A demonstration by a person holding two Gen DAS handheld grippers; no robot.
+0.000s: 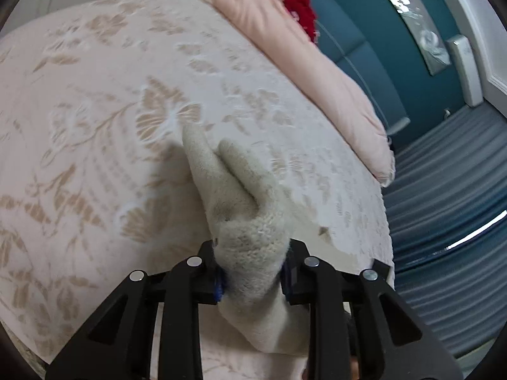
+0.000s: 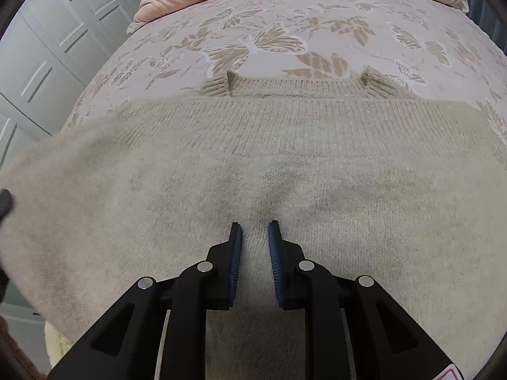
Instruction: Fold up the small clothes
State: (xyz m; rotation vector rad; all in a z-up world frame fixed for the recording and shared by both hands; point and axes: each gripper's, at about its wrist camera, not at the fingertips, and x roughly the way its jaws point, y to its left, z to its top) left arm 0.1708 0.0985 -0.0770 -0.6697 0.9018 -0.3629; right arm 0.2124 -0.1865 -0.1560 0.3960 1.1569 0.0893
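Between the left hand-held gripper's (image 1: 253,272) fingers sits a bunched fold of the beige sweater (image 1: 234,196), pinched tight and lifted above the butterfly-print bed (image 1: 95,95). Ahead of the right hand-held gripper (image 2: 255,231) — fingers narrowly spread, gripping nothing — the sweater's body lies flat, cuffs (image 2: 215,87) beyond.

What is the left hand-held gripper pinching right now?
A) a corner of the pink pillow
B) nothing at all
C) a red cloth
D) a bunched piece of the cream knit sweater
D: in the left wrist view, the left hand-held gripper has its fingers closed on a bunched fold of the cream knit sweater.
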